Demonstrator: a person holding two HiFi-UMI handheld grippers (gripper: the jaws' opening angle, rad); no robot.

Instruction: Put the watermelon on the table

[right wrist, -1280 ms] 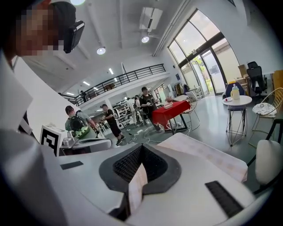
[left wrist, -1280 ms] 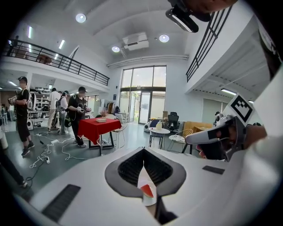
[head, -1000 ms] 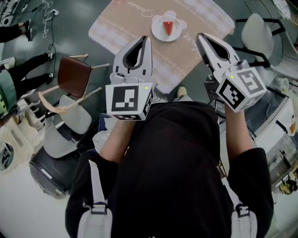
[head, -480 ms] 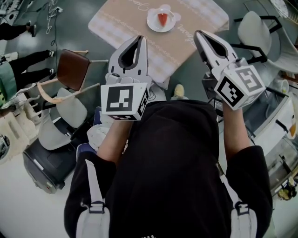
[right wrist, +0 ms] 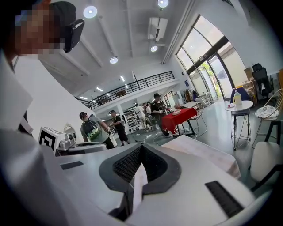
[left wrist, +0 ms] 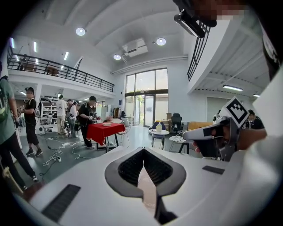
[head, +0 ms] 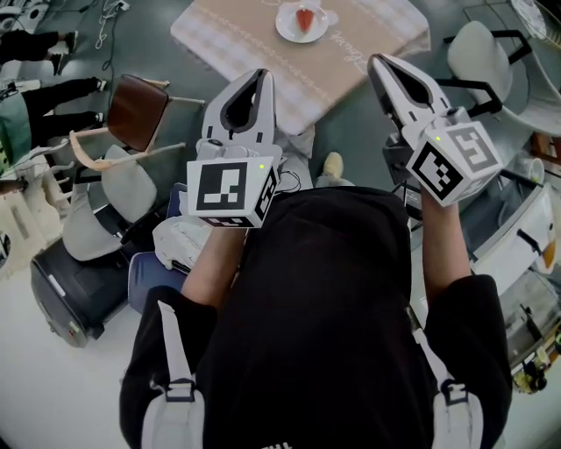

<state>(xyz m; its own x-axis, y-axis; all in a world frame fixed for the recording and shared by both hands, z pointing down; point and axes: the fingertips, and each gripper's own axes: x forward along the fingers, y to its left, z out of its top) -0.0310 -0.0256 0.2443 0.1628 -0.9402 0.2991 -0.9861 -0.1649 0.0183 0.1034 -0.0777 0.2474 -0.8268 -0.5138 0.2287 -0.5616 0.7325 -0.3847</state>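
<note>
The right gripper [right wrist: 141, 149] is closed and empty, a cloth-covered table [right wrist: 208, 154] beyond it.

**Counter clipped at the top edge; hands and floor covered**

In the head view the counter [head: 377, 31] runs off the top edge, so its far side is out of frame. The plate [head: 282, 24] sits right at that edge, and the watermelon [head: 304, 17] on it is too small to show any detail. The left claw [head: 259, 74] and right claw [head: 377, 61] hide the hands that carry them, and the person's torso [head: 324, 333] covers the floor beneath. The bystanders [head: 53, 88] at the left edge are cut down to legs. In each gripper view the claw's own body blocks the lower half. In the left gripper view, what lies on the far red cloth [left wrist: 104, 129] is too small to tell.
</note>
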